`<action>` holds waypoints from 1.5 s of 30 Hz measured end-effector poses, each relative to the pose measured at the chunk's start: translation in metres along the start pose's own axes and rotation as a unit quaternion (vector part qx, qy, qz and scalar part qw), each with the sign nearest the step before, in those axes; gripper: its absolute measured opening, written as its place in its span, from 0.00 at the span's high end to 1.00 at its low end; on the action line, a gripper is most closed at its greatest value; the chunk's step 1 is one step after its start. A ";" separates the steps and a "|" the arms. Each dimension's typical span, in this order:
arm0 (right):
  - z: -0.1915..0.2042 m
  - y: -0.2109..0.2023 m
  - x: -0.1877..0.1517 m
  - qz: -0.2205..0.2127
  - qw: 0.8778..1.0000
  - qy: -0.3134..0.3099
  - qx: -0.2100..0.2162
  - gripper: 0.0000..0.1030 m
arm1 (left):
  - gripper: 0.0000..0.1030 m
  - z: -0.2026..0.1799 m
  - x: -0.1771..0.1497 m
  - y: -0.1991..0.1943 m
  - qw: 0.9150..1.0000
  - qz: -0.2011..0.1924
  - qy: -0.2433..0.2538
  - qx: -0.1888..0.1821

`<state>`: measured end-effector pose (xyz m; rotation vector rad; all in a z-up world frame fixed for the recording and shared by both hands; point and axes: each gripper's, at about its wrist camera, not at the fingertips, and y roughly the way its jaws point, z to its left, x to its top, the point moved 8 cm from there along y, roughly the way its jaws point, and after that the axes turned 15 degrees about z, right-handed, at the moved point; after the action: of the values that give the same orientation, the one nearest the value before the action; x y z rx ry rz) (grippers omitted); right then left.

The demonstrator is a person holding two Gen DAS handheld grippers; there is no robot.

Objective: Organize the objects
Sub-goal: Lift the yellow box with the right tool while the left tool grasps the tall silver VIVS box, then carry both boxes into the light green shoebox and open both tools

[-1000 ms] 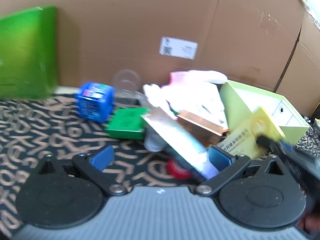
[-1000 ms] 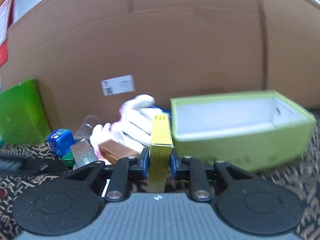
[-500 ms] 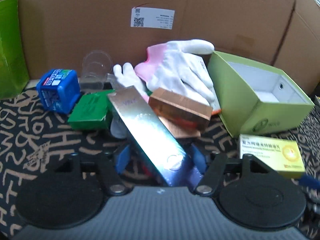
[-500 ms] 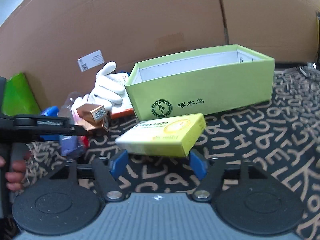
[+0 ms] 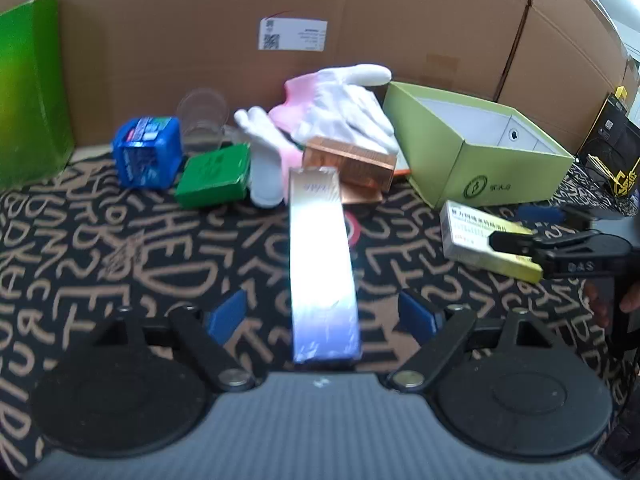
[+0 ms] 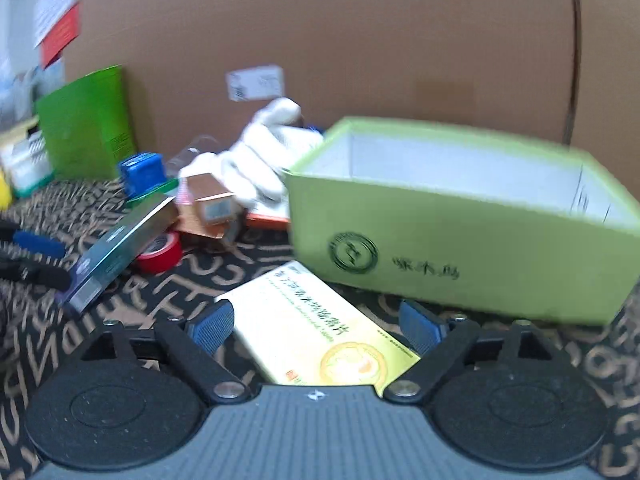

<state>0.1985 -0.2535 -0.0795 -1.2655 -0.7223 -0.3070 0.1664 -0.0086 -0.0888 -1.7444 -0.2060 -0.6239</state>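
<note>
We hold our left gripper (image 5: 324, 316) with its jaws opening, the pads clear of the long silver box (image 5: 322, 264) that lies between them on the patterned desk (image 5: 120, 248); its far end rests by the copper box (image 5: 348, 164) and the white glove (image 5: 344, 108); a red tape roll (image 6: 160, 254) sits just beside it. Our right gripper (image 6: 316, 324) is likewise opening, its pads not pressing the yellow medicine box (image 6: 320, 340) lying flat between them, just in front of the open light-green box (image 6: 460, 232). Further left stand a blue container (image 5: 146, 156), a small green box (image 5: 214, 174) and a clear cup (image 5: 200, 118), all before the cardboard wall (image 5: 400, 20).
</note>
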 end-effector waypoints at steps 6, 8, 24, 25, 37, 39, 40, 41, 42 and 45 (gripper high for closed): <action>0.043 -0.024 -0.033 0.014 0.997 0.016 0.078 0.11 | 0.47 -0.008 0.013 0.028 1.000 0.016 0.013 0.000; 0.064 -0.033 -0.040 0.010 0.996 -0.011 0.085 0.12 | 0.63 -0.006 0.012 0.034 1.000 0.025 0.011 0.013; 0.087 -0.003 -0.026 0.025 0.995 -0.032 -0.093 0.28 | 0.63 -0.011 0.008 0.034 0.999 0.030 0.017 0.033; 0.087 -0.007 -0.026 0.024 0.995 -0.030 -0.087 0.29 | 0.63 -0.012 0.007 0.032 0.999 0.030 0.016 0.028; 0.042 -0.085 0.017 -0.065 0.991 0.002 -0.114 0.96 | 0.63 -0.078 0.062 -0.022 0.996 -0.032 0.070 -0.043; 0.046 -0.082 0.004 -0.059 0.994 0.013 -0.094 0.70 | 0.63 -0.082 0.064 -0.023 0.995 -0.038 0.079 -0.037; 0.052 -0.076 -0.006 -0.052 0.995 0.006 -0.090 0.51 | 0.63 -0.081 0.061 -0.024 0.995 -0.041 0.078 -0.036; 0.063 -0.068 -0.016 -0.041 0.995 -0.011 -0.085 0.15 | 0.63 -0.080 0.057 -0.023 0.996 -0.039 0.075 -0.037; 0.075 -0.058 -0.025 -0.031 0.996 -0.034 -0.078 0.05 | 0.63 -0.078 0.053 -0.019 0.996 -0.033 0.070 -0.037; 0.098 -0.028 -0.034 -0.001 0.995 -0.067 -0.073 0.08 | 0.63 -0.070 0.040 -0.003 0.998 -0.004 0.060 -0.030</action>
<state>0.1258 -0.1760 -0.0685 -1.4355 -0.8271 -0.2816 0.1782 -0.0814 -0.0560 -1.7579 -0.1127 -0.7441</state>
